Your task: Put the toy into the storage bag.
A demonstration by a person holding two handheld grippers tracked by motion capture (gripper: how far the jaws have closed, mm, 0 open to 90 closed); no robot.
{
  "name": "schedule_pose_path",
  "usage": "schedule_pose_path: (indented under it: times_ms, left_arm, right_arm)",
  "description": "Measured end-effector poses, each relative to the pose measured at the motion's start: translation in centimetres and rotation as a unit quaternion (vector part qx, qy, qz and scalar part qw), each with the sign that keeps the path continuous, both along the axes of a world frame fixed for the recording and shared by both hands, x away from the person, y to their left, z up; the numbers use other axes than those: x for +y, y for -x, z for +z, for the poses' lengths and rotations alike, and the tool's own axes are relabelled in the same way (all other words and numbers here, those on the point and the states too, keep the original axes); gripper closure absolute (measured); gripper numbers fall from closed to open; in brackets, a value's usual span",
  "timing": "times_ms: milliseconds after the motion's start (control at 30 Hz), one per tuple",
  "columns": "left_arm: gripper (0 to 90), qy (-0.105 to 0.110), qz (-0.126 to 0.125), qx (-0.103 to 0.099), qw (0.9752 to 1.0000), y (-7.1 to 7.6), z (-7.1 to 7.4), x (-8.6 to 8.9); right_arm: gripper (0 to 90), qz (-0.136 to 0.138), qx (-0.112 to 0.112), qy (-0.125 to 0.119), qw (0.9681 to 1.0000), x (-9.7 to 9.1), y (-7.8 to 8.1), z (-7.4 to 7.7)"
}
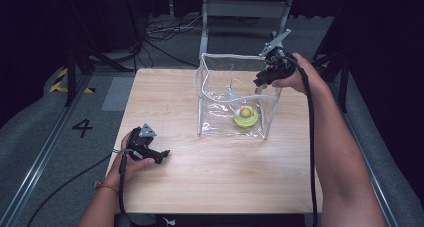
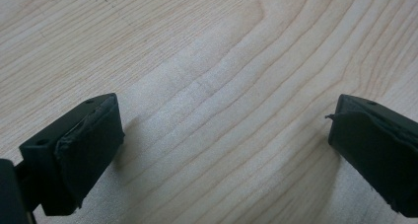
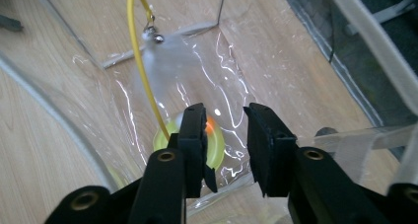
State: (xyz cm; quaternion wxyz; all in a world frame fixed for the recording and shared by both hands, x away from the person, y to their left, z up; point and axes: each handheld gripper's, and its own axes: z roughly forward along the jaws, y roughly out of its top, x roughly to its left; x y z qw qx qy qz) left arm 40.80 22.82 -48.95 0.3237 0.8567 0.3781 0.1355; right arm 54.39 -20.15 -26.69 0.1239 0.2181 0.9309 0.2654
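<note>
Now my right gripper (image 3: 224, 135) hovers at the clear bag's (image 1: 210, 87) top corner, jaws narrow with nothing between them — likely lining up over the yellow toy (image 1: 245, 116) on its floor; my left gripper (image 1: 150, 149) rests wide apart on the table (image 1: 210, 167), keeping clear.

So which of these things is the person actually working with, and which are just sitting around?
In use:
- clear plastic bag, open-topped, upright on the table
- yellow-green toy inside the bag
- right gripper at the bag's rim, fingers apart

Just around:
- left gripper, open, resting on bare wood
- cables on the floor
- grey frame behind the table
</note>
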Motion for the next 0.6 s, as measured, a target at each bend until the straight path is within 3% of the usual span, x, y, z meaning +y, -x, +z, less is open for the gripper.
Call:
schedule_pose_path:
  times_ms: [233, 600]
  left_arm:
    - [0.5, 0.000, 0.000, 0.000, 1.0000, 0.0, 0.0, 0.0]
    - [0.5, 0.000, 0.000, 0.000, 1.0000, 0.0, 0.0, 0.0]
  right_arm:
    - [65.7, -0.018, -0.029, -0.034, 0.9988, -1.9, 1.0, 1.8]
    - [58.2, -0.035, -0.049, -0.047, 0.9971, -4.1, 2.2, 2.7]
